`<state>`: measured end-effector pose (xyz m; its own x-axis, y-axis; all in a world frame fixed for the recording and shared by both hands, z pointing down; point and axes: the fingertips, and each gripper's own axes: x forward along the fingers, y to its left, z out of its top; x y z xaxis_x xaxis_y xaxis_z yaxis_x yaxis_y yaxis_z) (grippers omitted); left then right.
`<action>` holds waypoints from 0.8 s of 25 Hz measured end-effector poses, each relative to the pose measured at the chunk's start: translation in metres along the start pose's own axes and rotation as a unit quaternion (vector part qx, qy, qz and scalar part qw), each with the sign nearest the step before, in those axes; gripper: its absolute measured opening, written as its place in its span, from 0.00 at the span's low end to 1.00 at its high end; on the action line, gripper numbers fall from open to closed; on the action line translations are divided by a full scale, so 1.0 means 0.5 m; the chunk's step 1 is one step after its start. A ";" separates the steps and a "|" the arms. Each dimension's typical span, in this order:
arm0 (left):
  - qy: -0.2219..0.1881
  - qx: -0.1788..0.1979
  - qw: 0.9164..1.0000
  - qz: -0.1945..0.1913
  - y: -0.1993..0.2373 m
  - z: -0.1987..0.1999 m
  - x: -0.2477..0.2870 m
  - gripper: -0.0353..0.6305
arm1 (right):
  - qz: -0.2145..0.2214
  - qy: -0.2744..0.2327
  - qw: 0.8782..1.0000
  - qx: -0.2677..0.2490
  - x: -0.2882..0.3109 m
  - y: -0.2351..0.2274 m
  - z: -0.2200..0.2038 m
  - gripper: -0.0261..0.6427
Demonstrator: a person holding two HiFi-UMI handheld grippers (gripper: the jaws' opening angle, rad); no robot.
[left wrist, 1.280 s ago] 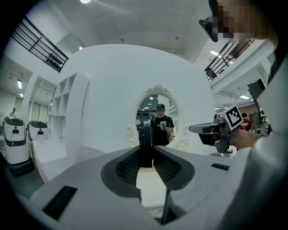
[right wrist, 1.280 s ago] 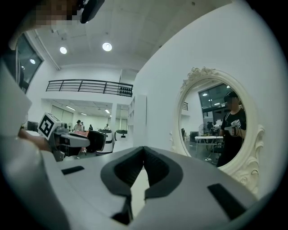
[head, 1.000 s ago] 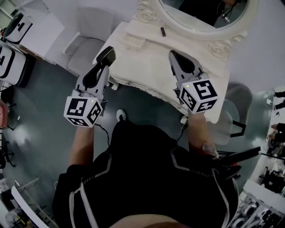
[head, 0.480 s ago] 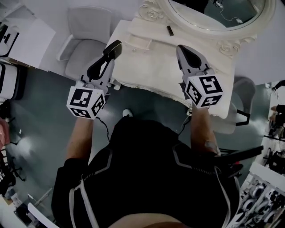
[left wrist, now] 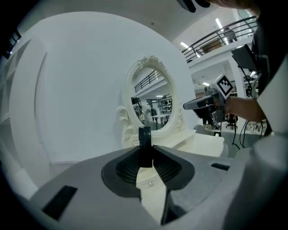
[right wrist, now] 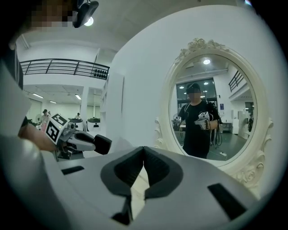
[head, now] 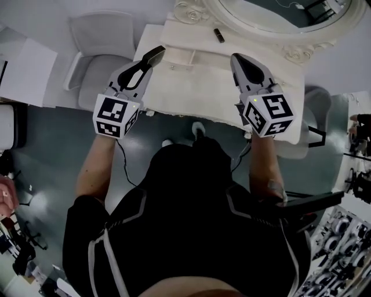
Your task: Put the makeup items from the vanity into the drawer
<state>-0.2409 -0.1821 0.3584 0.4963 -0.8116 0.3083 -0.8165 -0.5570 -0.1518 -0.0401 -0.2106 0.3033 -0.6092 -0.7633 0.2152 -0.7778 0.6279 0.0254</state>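
A white vanity (head: 203, 87) with an oval mirror (head: 278, 17) stands ahead. My left gripper (head: 153, 55) hangs over the vanity's left end, shut on a small black makeup item (left wrist: 144, 143) that stands upright between the pads. From the right gripper view that item (right wrist: 102, 144) shows as a dark block at the left gripper's tip. My right gripper (head: 240, 60) is over the vanity's right half, shut, its pads meeting at the tip with nothing between them (right wrist: 144, 150). A second small black item (head: 218, 35) lies near the mirror's foot. No open drawer shows.
A grey chair (head: 98, 52) stands left of the vanity and another chair (head: 313, 133) at its right. The person's feet (head: 198, 129) are at the vanity's front edge. A low raised tier with small knobs (head: 193, 65) runs along the vanity's back.
Both grippers have moved forward over the vanity, the left one also to the right with the black item in it. The person has stepped closer to the vanity.
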 end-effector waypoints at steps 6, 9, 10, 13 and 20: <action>0.028 0.074 0.996 -0.042 0.004 -0.013 0.105 0.19 | 0.009 0.012 1.000 0.009 0.064 -0.080 -0.018 0.05; 0.044 0.086 0.994 -0.048 0.015 -0.025 0.150 0.19 | 0.017 0.016 1.000 0.007 0.094 -0.115 -0.025 0.05; 0.051 0.094 0.993 -0.051 0.019 -0.031 0.167 0.19 | 0.019 0.018 1.000 0.008 0.102 -0.127 -0.030 0.05; 0.079 0.128 0.987 -0.065 0.028 -0.056 0.216 0.19 | 0.024 0.030 0.999 0.011 0.126 -0.156 -0.049 0.05; 0.143 0.205 0.962 -0.110 0.027 -0.150 0.309 0.19 | 0.031 0.059 0.998 0.021 0.162 -0.198 -0.099 0.05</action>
<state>-0.1973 -0.3022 0.4743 0.4938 -0.6171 0.6126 -0.4876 -0.7798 -0.3926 -0.0048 -0.3274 0.3664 -0.6361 -0.6979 0.3290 -0.7462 0.6650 -0.0320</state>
